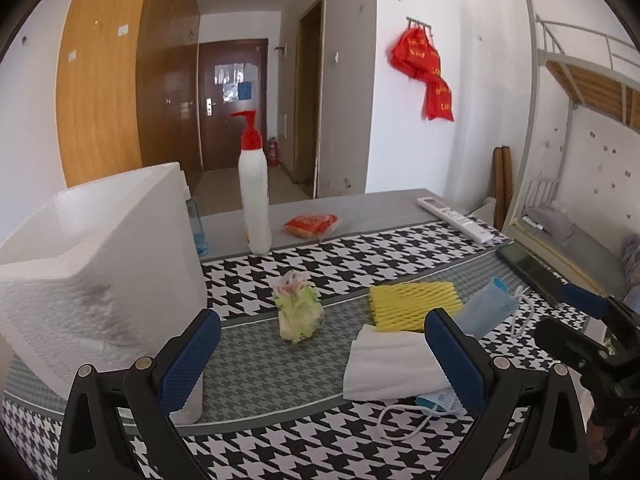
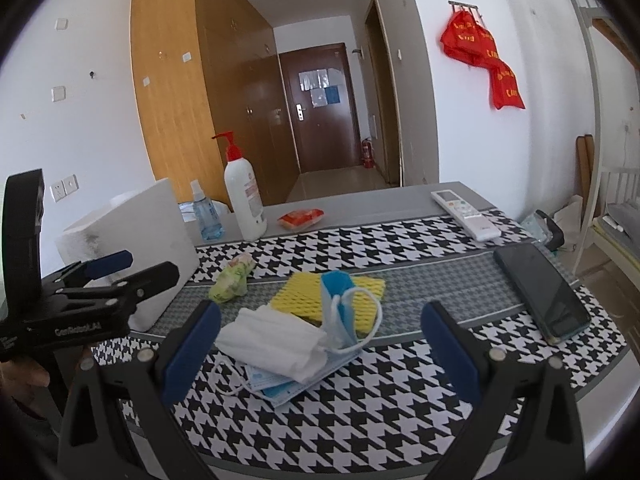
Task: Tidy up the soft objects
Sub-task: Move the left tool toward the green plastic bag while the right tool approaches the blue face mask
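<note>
Foam box (image 1: 100, 264) at table's (image 2: 400, 380) left; left gripper (image 1: 320, 356) and right gripper (image 2: 320, 348) both wide open, holding nothing. Between them: white tissue (image 2: 276, 340) over blue masks (image 2: 288, 388), touching yellow mesh (image 1: 414, 304); green pouch (image 1: 298, 312) lies apart

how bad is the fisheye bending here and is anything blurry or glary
Left wrist view: strong barrel bend, the bunk frame curves and corners go black; the foam box looks soft up close. Right wrist view: same bend; the phone screen shows faint glare; the masks look sharp.
</note>
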